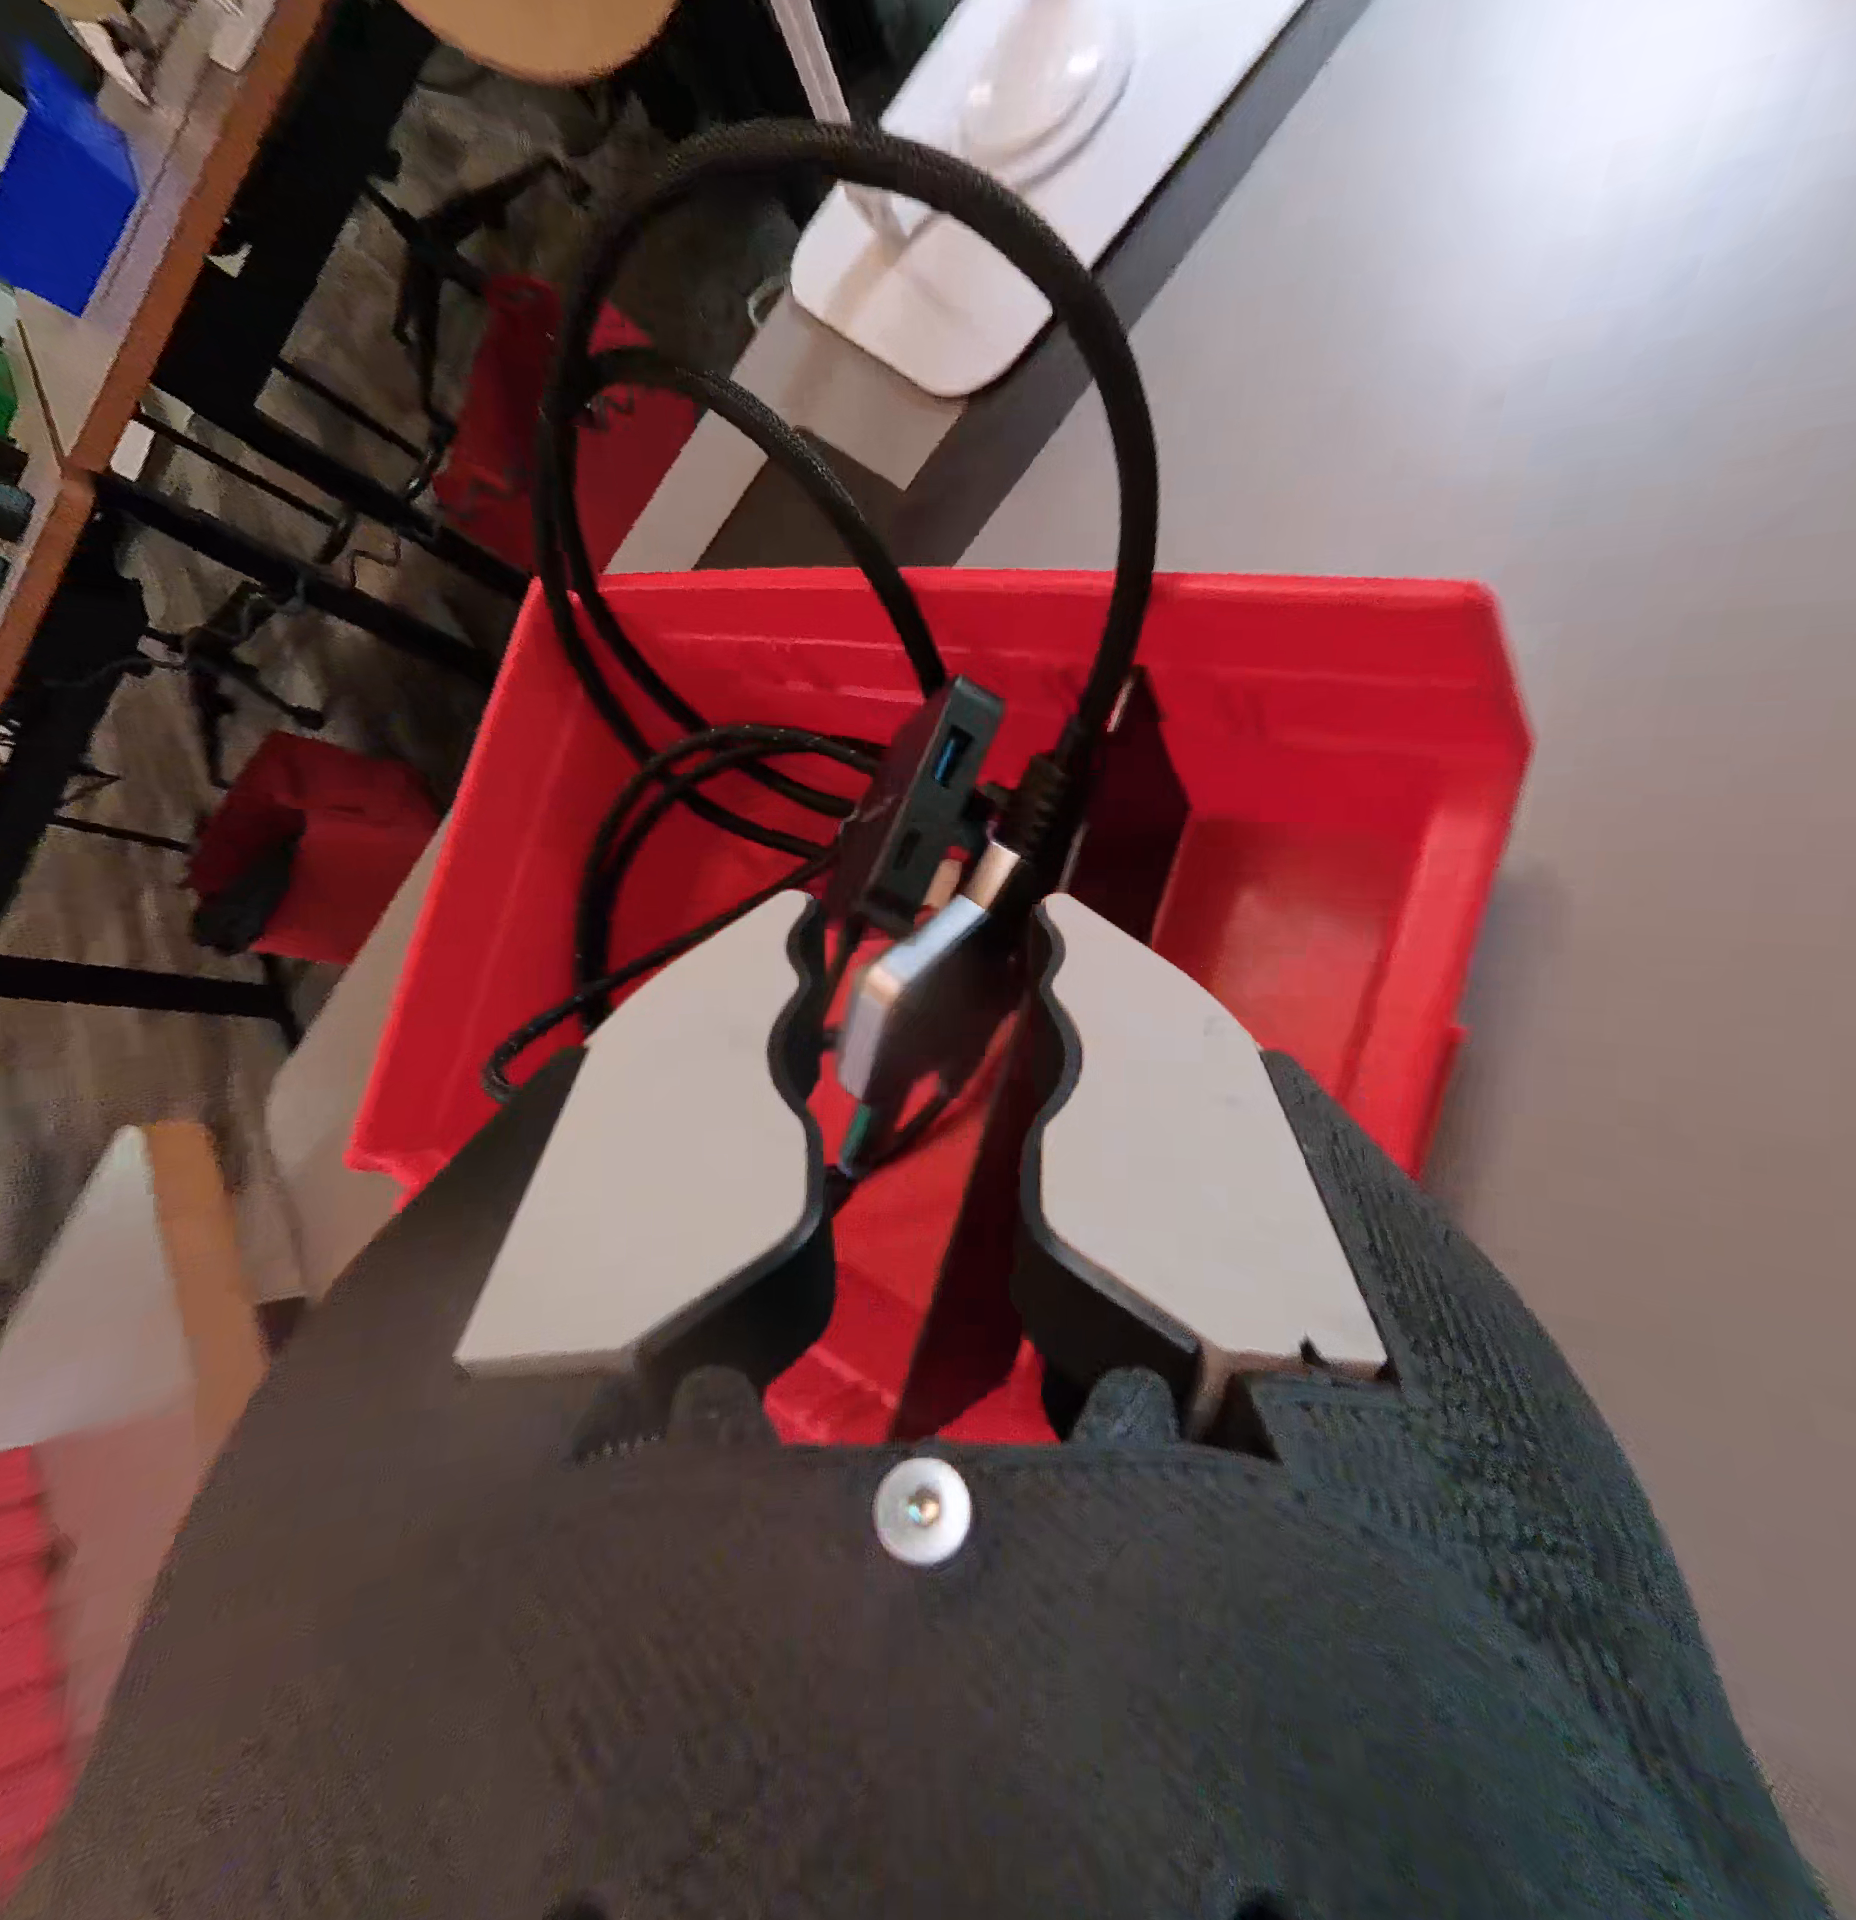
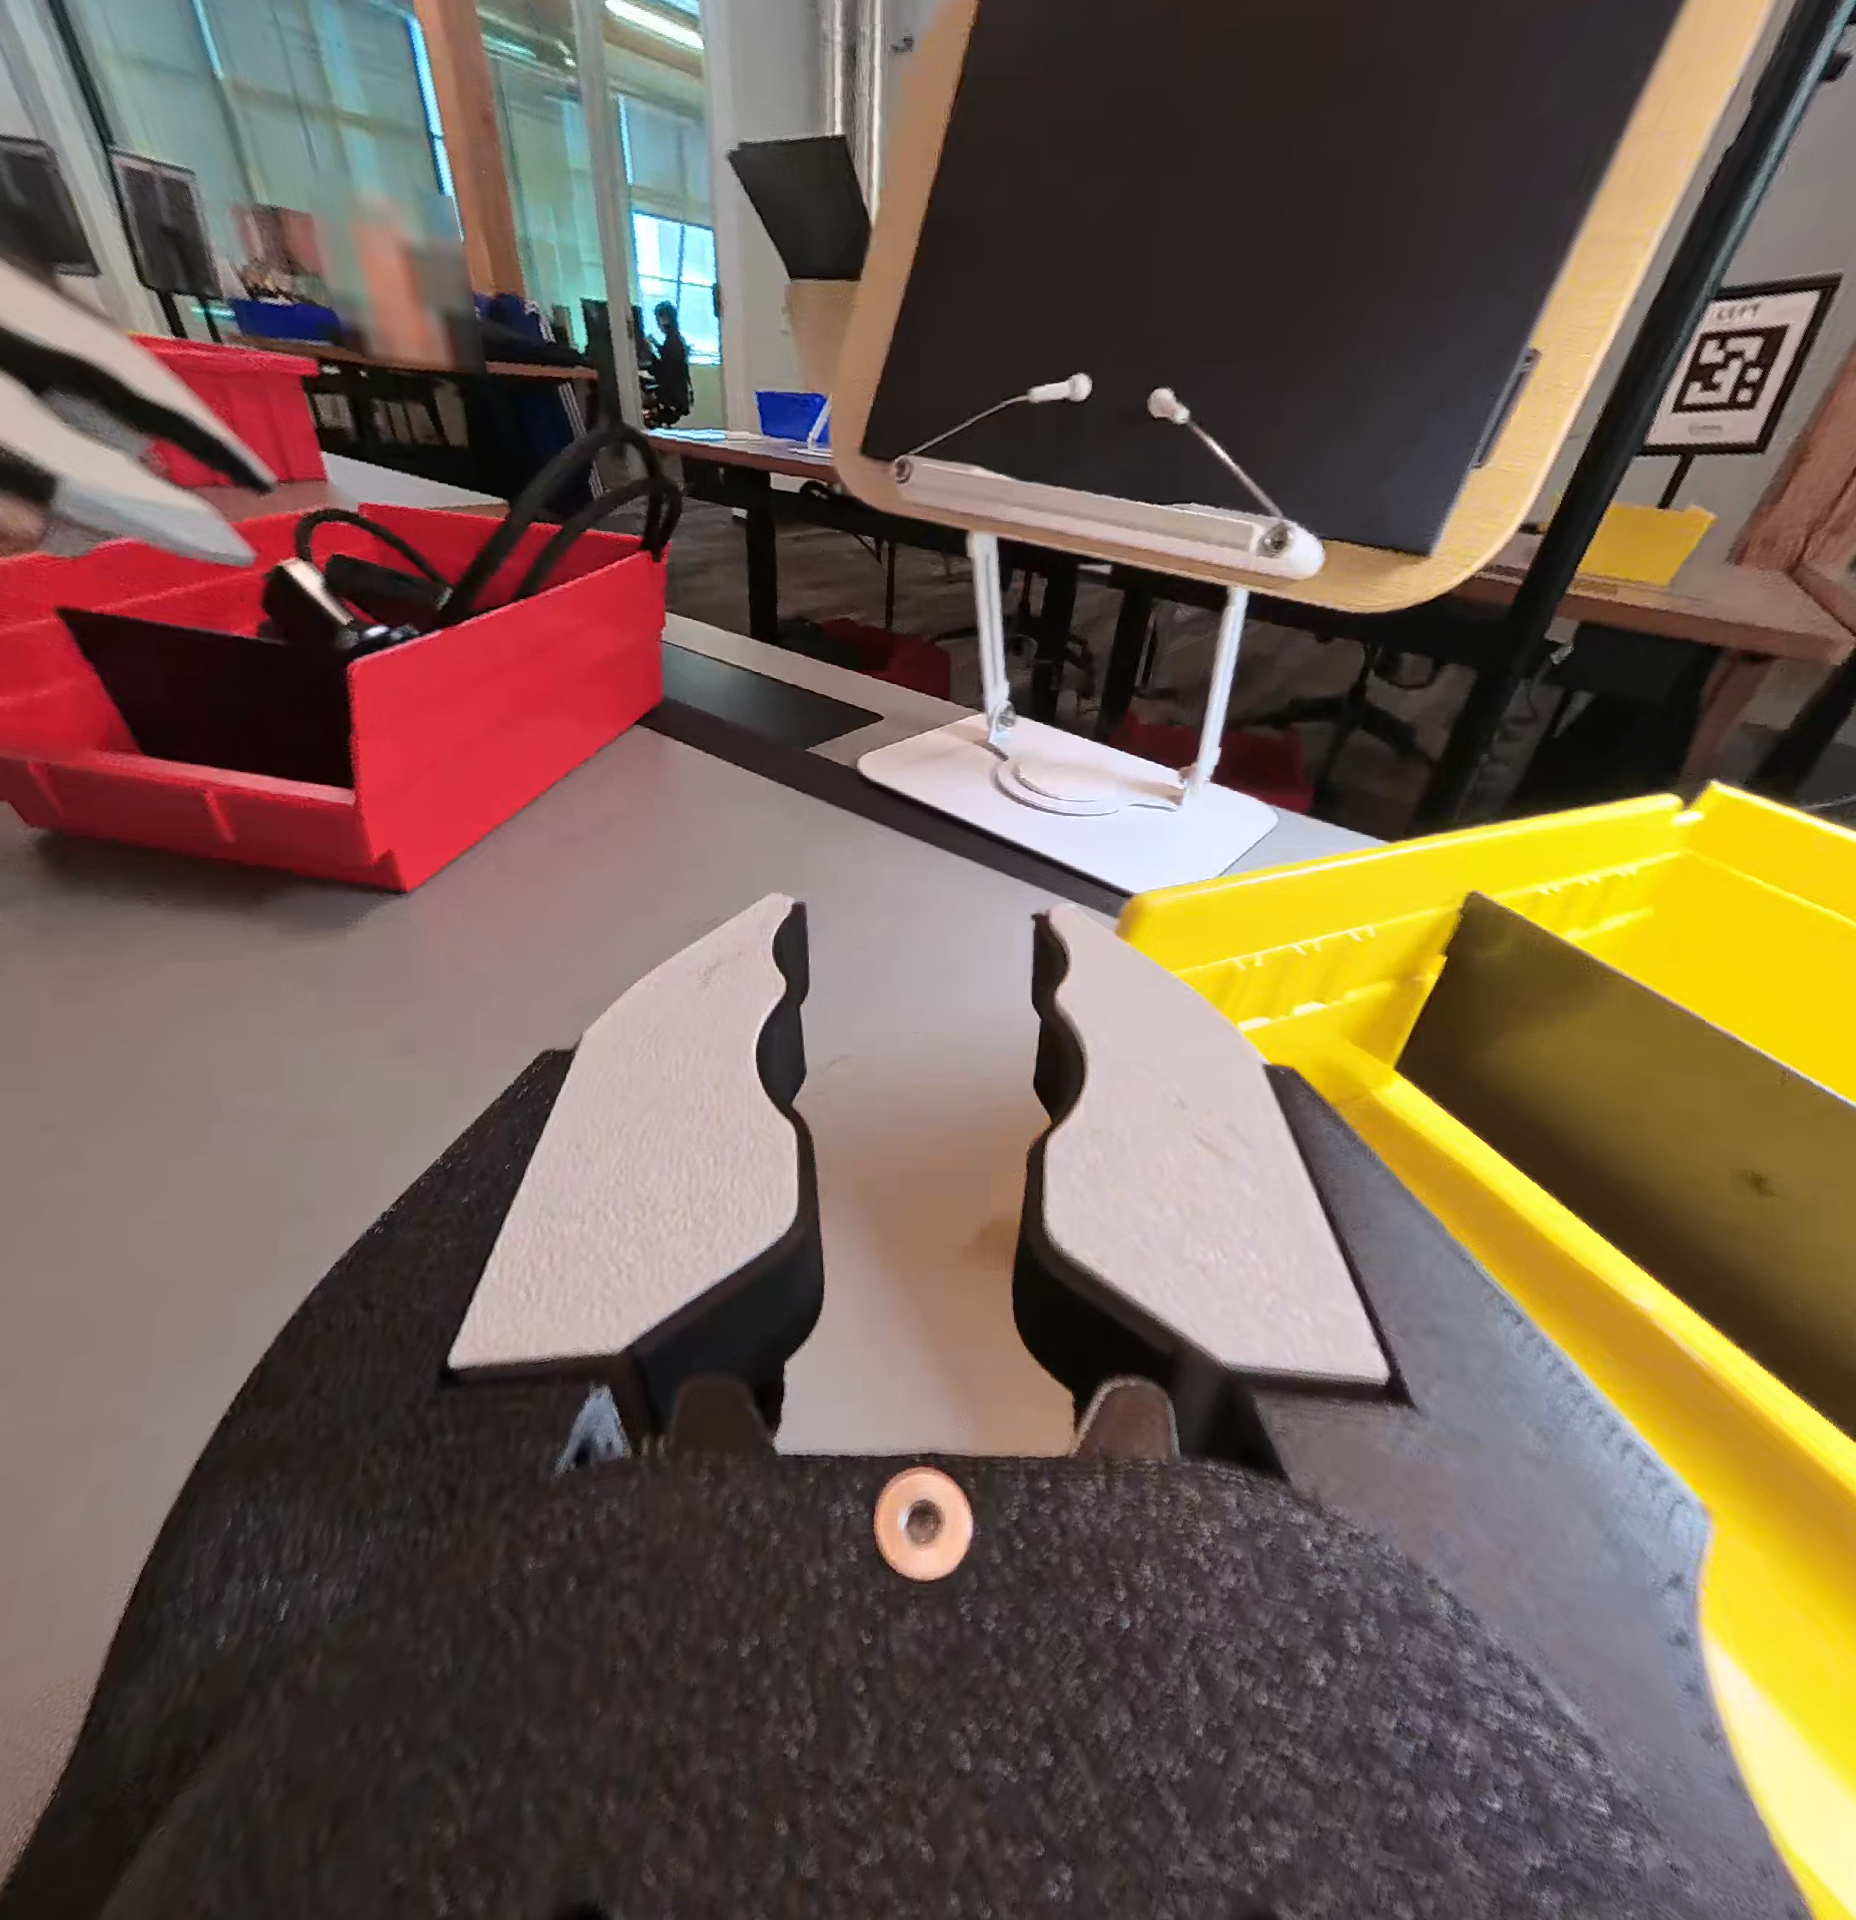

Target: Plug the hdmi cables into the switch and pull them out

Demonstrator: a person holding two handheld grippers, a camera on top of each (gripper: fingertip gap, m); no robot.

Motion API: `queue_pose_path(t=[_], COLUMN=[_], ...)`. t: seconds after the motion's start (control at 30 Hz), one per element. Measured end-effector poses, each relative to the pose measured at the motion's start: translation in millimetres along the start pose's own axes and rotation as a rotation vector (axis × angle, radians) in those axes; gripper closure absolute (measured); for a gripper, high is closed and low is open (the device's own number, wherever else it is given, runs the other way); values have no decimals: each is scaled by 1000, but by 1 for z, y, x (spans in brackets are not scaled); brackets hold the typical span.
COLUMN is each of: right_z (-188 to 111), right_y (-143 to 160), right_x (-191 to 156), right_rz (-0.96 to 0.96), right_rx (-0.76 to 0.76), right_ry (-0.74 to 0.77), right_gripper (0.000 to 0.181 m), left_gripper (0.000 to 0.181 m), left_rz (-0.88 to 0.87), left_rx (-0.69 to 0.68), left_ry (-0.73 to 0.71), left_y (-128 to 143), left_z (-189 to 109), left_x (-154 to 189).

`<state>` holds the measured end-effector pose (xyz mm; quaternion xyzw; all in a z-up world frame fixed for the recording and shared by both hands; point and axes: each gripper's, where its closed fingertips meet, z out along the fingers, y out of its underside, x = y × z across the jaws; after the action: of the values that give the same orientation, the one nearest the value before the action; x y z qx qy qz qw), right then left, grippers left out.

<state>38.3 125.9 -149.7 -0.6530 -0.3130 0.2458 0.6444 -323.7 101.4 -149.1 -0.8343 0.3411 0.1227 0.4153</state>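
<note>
A red bin (image 1: 1319,613) holds a small black switch box (image 1: 929,800) with a blue port. A silver-grey metal adapter (image 1: 903,1008) and looped black braided cables (image 1: 1111,416) lie against it. Plugs sit close against the box; I cannot tell which are seated. My left gripper (image 1: 919,914) hovers over the bin, open, with the adapter below the gap between its fingers and not pinched. The right wrist view shows the bin (image 2: 508,727), the cables (image 2: 550,499) and the left gripper (image 2: 254,520) above them. My right gripper (image 2: 919,920) is open and empty over the grey table (image 2: 228,1039).
A black divider (image 1: 1132,790) splits the red bin. A yellow bin (image 2: 1319,935) with a dark divider stands right of my right gripper. A dark tablet (image 2: 1267,260) on a white stand (image 2: 1069,810) stands at the table's far edge. Other desks and red bins are beyond. The grippers' ends are close to 35 centimetres from one another.
</note>
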Motion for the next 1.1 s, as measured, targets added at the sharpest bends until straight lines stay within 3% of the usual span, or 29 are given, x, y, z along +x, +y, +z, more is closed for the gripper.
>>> queue_pose_path(t=[0.13, 0.23, 0.37, 0.57, 0.8, 1.1], right_z=[0, -2, -6, -8, -8, -8], right_y=[1, 4, 1, 2, 2, 3], right_x=[-9, -12, -14, -23, -32, -33], right_rz=[-16, -2, 13, 12, -17, -18], right_rx=[6, -1, 9, -4, -7, -11], right_ry=[-9, -15, -47, -110, -132, -129], right_gripper=[140, 140, 139, 138, 138, 138], left_gripper=[142, 156, 161, 165, 166, 166], left_rz=[173, 241, 282, 397, 366, 257], left_rx=[-209, -289, -384, -431, -386, -227], left_ry=[26, 51, 87, 10, -67, -215], left_y=[8, 6, 8, 3, -24, -84], left_z=[35, 50, 56, 56, 20, -62], left_x=[-5, -6, -6, -16, -46, -101])
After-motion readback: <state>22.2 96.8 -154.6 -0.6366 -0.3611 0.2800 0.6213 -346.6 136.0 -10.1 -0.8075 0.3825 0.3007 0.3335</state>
